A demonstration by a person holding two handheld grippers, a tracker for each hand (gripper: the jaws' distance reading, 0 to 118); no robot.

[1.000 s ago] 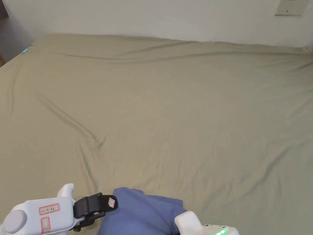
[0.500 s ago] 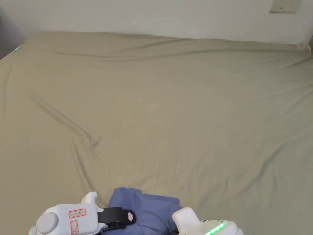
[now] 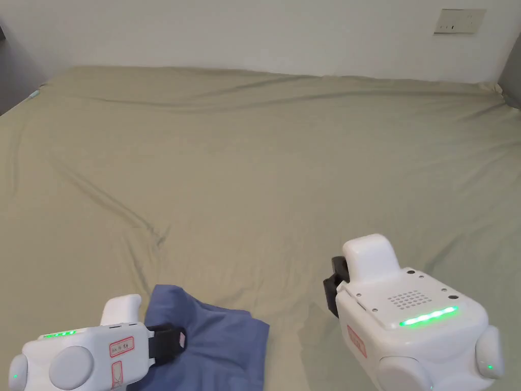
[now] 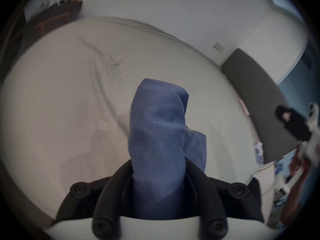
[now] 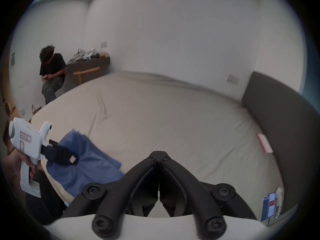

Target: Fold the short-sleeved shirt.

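Left gripper (image 3: 170, 342) fingers (image 4: 119, 183) clamped on a bunched fold of the blue short-sleeved shirt (image 3: 213, 346), lifted above the bed (image 3: 264, 168) at its near edge. Right gripper (image 5: 158, 154) fingers (image 5: 145, 172) pressed together on nothing, raised over the bed well apart from the shirt, on its right.

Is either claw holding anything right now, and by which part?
The left claw is shut on the blue shirt, gripping a bunched fold of cloth; which part of the shirt cannot be told. The right claw is shut and holds nothing.
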